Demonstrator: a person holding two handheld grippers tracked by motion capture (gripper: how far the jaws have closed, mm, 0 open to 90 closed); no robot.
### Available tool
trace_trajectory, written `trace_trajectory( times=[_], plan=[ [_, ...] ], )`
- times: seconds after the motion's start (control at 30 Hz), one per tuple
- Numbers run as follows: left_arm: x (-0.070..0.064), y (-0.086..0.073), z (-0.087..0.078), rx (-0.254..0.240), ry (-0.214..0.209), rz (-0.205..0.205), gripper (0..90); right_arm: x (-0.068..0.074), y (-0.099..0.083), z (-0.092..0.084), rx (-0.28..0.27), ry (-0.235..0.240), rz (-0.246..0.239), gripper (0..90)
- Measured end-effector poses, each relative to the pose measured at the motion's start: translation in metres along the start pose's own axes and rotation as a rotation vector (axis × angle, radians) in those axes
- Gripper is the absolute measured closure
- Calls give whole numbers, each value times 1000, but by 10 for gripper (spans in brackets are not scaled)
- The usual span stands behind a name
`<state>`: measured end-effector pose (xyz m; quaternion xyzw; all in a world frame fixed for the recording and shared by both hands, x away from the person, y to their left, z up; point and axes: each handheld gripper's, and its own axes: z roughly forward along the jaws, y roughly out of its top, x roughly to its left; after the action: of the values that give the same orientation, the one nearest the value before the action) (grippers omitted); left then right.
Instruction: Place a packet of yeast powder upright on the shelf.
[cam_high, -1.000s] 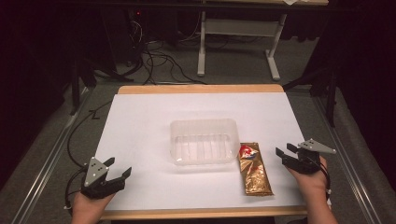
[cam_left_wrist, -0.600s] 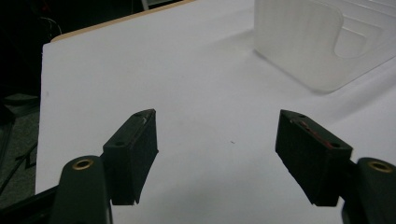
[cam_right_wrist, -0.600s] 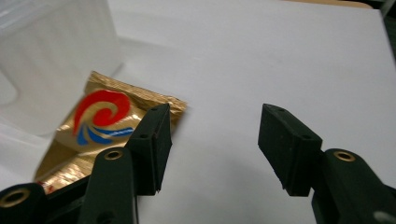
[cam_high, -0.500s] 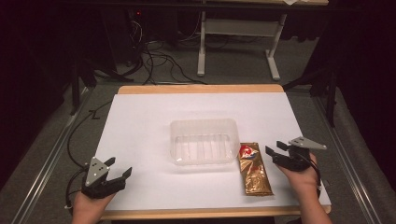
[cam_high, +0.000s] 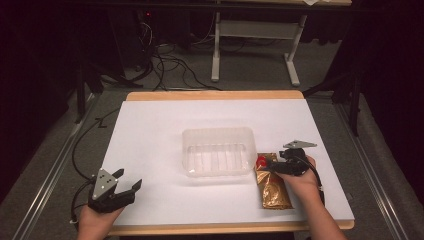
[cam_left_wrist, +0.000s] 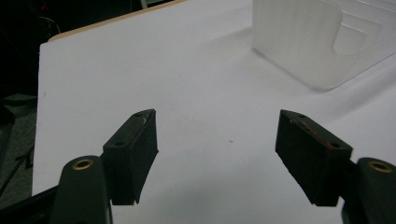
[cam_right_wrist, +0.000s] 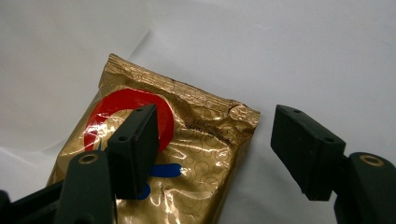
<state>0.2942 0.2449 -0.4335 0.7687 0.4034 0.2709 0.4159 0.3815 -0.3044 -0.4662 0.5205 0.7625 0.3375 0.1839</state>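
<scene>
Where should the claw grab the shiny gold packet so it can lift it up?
Probably at the crimped top edge of the gold packet, coming down from above. The packet lies flat on the white table, so its flat seam beside the red circle is the thin part the right claw, jaws open over it, can pinch.

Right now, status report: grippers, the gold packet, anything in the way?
Right gripper over the gold packet, jaws just been opening, nothing gripped. Left gripper open, idle at the table's near corner. Clear tub beside the packet, not blocking.
</scene>
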Motion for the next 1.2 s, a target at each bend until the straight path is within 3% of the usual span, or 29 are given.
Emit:
trace_trajectory(
  times=[0.07,0.17,0.2,0.27,0.3,0.33,0.43,0.53,0.67,0.83,0.93,1.03,1.2],
  plan=[
    [0,0,0,-1,-2,0,302,0,-2,2,7,41,11,434],
    [-1,0,0,-5,-5,-2,302,2,-4,3,15,53,22,471],
    [-1,0,0,-8,-7,0,302,2,-4,4,16,70,29,540],
    [-3,1,-1,-12,-14,5,302,3,-5,3,18,53,18,644],
    [-3,1,0,-13,-15,8,302,2,-5,2,19,44,11,765],
    [-4,1,0,-14,-19,7,302,1,-6,2,27,27,-5,831],
    [-4,2,0,-23,-27,3,302,-1,-6,0,30,45,-13,900],
    [-5,3,-1,-45,-42,-11,301,3,-6,-1,29,29,-41,900],
    [-9,5,-2,-86,-64,-9,282,1,-6,-7,12,17,-28,900],
    [-16,8,-1,-102,-83,10,244,-8,-11,-17,4,-19,-4,900],
    [-21,14,2,-81,-133,3,198,-18,-21,-31,2,-63,21,900],
    [-25,21,4,-59,-162,-8,150,-24,-27,-38,8,-76,22,900],
    [-31,30,4,-62,-158,-9,71,-31,-34,-47,25,-76,55,900]
  ],
)
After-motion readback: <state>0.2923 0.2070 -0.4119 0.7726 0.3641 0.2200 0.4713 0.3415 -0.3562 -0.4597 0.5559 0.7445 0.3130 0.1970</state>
